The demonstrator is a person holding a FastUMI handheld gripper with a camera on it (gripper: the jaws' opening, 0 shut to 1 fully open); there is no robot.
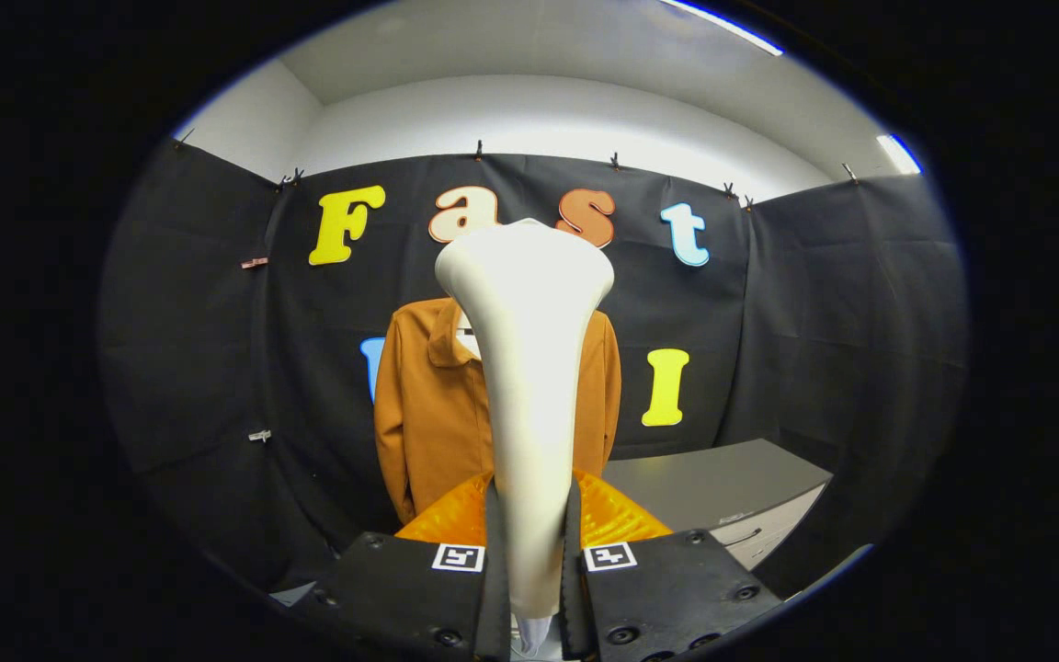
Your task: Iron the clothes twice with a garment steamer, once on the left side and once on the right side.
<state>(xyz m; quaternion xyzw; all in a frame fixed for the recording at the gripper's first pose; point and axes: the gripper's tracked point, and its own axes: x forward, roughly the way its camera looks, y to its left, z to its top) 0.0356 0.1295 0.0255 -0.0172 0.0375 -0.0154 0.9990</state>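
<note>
A white garment steamer (529, 368) stands upright between my fingers, and my gripper (532, 524) is shut on its handle. Its wide head rises above the fingers and faces away from me. Beyond it hangs a brown jacket (428, 405) with a collar, against the booth's black wall. The steamer covers the jacket's middle, so its left half and a strip of its right side (605, 395) show. The steamer's head sits at about the height of the jacket's collar. I cannot tell whether the head touches the cloth.
A grey cabinet (723, 483) with a drawer handle stands low to the right of the jacket. Black cloth walls close the booth on the left, back and right.
</note>
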